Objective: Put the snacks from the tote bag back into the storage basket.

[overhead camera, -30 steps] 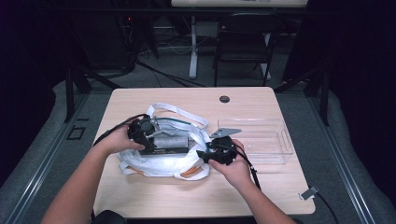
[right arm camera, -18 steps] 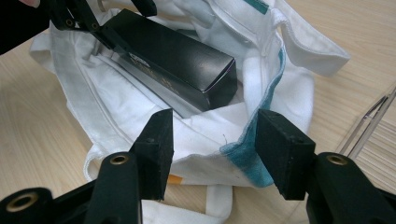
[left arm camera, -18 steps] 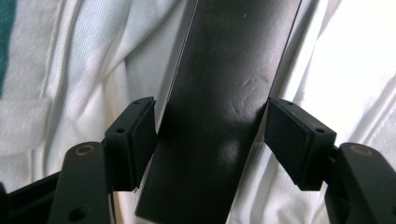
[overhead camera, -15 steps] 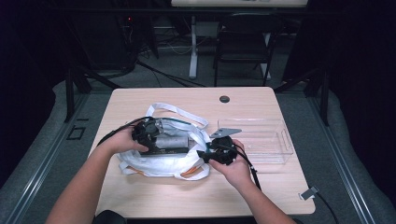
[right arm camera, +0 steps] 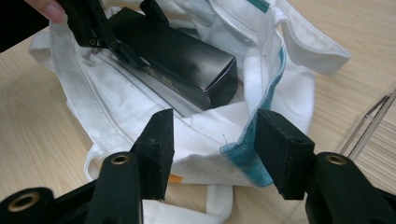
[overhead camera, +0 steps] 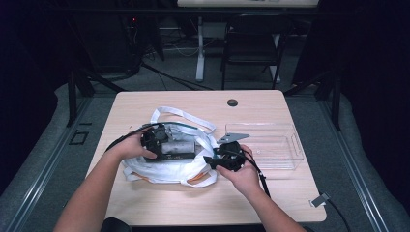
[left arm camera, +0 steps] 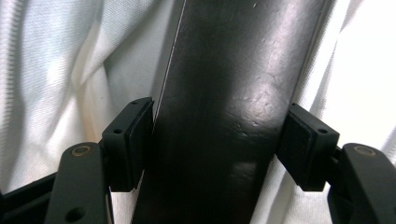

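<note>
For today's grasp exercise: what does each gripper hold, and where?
Left gripper: black box, clamped across its long sides. Right gripper: nothing, open at the white bag rim.

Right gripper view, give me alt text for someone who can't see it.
A black box lies inside an open white tote bag on a wooden table. The right hand-held gripper, jaws open, straddles the bag's near rim; the left hand-held gripper grips the box.

Black box's (left arm camera: 224, 116) ends cut off, top and bottom
</note>
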`<state>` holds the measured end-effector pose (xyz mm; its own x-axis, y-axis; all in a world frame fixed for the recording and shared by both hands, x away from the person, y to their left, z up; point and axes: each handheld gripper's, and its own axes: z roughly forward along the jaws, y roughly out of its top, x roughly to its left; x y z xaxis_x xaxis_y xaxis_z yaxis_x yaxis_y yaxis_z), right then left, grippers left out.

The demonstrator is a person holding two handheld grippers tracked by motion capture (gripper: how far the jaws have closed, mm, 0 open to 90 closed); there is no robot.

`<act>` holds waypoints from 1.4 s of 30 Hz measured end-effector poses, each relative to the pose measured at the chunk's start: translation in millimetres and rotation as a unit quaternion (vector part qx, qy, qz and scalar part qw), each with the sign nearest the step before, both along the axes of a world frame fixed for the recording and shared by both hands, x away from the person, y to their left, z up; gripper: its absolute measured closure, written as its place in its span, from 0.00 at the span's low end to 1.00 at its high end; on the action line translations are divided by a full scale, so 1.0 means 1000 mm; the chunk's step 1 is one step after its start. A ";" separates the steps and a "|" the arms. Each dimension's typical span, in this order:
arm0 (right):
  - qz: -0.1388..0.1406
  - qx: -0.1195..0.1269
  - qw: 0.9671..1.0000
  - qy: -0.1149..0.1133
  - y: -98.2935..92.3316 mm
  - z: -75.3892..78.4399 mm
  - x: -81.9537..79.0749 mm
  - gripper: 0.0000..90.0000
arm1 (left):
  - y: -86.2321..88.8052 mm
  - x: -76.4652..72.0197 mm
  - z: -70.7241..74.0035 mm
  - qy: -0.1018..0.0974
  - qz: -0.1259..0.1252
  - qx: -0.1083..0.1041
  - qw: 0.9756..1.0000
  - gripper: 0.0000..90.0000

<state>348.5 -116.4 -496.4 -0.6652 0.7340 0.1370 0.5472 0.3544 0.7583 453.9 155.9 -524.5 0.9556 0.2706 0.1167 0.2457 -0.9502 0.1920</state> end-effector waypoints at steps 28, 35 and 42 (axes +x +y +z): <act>0.004 -0.003 1.000 -0.001 0.001 -0.001 0.000 0.54 | 0.005 -0.002 -0.009 -0.009 -0.044 0.003 0.999 0.44; 0.004 -0.003 1.000 -0.001 0.001 -0.001 0.000 0.54 | 0.005 -0.003 -0.009 -0.015 -0.054 0.006 0.998 0.45; 0.004 -0.004 1.000 -0.001 0.001 -0.001 0.000 0.54 | 0.005 -0.004 -0.008 -0.013 -0.061 0.006 0.998 0.47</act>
